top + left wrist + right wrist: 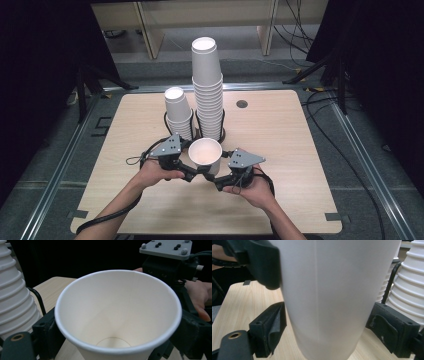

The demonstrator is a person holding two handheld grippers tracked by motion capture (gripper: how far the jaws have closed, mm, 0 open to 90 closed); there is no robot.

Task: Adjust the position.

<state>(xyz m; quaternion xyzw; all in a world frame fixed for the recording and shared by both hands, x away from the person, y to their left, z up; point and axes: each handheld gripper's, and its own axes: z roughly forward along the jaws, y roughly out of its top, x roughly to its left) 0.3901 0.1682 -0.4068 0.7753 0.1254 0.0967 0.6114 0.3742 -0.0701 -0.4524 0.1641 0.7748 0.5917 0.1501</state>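
Cup [205, 154] is off the stacks, upright just in front of tall stack [208, 95]. Your left gripper [194, 174] and right gripper [212, 179] both pinch it. Placing it remains.

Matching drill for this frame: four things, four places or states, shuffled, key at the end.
Things:
1. single cup
2. tall cup stack
3. short cup stack
4. round hole

Places or states:
A. upside down, the highest thing in the high view
B. dark, to the right of both stacks
C. mouth up, in front of the stacks
D. upside down, left of the taller one

Pairs: 1-C, 2-A, 3-D, 4-B
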